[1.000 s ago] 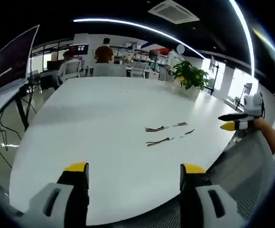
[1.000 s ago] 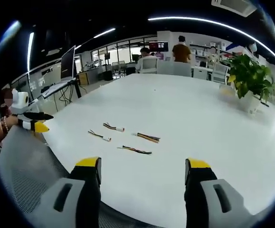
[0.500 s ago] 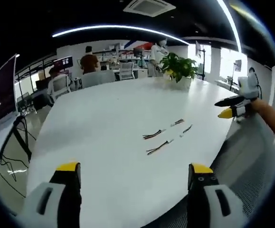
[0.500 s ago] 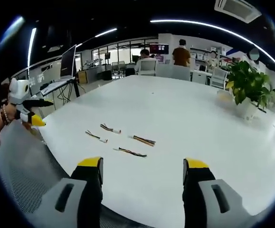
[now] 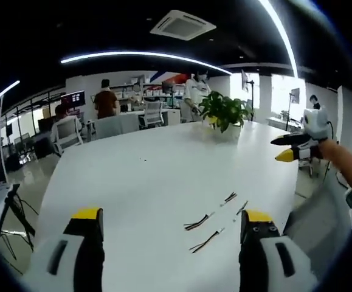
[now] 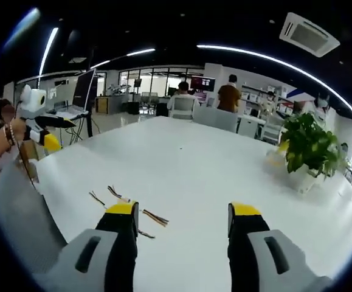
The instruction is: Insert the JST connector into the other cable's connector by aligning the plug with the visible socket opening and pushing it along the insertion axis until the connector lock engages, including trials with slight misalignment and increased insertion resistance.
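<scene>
Several short JST cables with coloured wires lie loose on the white table. In the left gripper view, one pair lies between my jaws and two more cables lie further right. My left gripper is open above the table with nothing held. In the right gripper view the cables sit by my left jaw, others a little further left. My right gripper is open and holds nothing. Each gripper appears in the other's view, hand-held beyond the table edge: the right gripper and the left gripper.
A potted plant stands on the far side of the table; it also appears as the plant in the left gripper view. Office chairs, desks, monitors and people are beyond the table. A mesh chair back is near the table's edge.
Both views have tilted upward, so the cables now sit low, close to the jaws. The cables themselves lie as before. Both grippers stay open.
</scene>
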`<move>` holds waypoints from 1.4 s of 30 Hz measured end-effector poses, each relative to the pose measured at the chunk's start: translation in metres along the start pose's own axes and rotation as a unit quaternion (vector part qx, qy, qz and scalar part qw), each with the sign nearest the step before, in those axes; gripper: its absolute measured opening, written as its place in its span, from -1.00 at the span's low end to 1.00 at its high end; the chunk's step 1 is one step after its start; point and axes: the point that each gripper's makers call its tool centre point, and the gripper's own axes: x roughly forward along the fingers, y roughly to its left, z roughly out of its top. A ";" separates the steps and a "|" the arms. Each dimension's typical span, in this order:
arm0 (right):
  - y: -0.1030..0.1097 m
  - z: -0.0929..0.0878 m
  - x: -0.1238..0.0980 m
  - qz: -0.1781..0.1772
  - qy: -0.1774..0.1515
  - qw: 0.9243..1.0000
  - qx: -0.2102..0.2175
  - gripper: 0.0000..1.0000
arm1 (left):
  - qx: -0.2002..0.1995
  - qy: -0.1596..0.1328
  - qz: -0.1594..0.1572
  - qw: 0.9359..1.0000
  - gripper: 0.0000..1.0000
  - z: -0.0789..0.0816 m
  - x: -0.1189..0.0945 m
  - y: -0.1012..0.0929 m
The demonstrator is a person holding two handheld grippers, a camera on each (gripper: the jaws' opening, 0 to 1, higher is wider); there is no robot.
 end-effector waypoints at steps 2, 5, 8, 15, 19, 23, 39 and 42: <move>-0.001 0.012 0.005 0.000 -0.008 1.000 -0.002 0.13 | -0.004 -0.005 -0.007 1.000 0.83 0.005 0.007 -0.002; -0.001 0.034 0.017 0.004 -0.029 1.000 -0.010 0.07 | 0.005 -0.002 -0.018 1.000 0.83 0.012 0.020 -0.008; 0.002 0.048 0.029 0.013 -0.041 0.999 -0.014 0.00 | 0.018 -0.005 -0.020 1.000 0.82 0.017 0.032 -0.009; 0.011 0.047 0.060 0.042 -0.030 0.999 -0.016 -0.08 | 0.027 -0.030 -0.040 0.998 0.68 0.020 0.056 -0.008; 0.012 0.041 0.075 0.047 -0.022 0.999 0.013 -0.13 | 0.004 -0.005 -0.038 0.999 0.62 0.007 0.069 -0.002; 0.022 0.038 0.092 0.061 -0.019 0.998 0.024 -0.18 | -0.003 0.012 -0.051 0.999 0.60 -0.008 0.086 -0.006; 0.046 -0.011 0.153 0.119 0.036 0.992 0.018 -0.36 | 0.007 0.066 -0.115 0.991 0.47 -0.047 0.133 -0.029; 0.061 -0.029 0.154 0.163 0.056 0.985 -0.023 -0.39 | 0.003 0.078 -0.134 0.988 0.47 -0.060 0.138 -0.036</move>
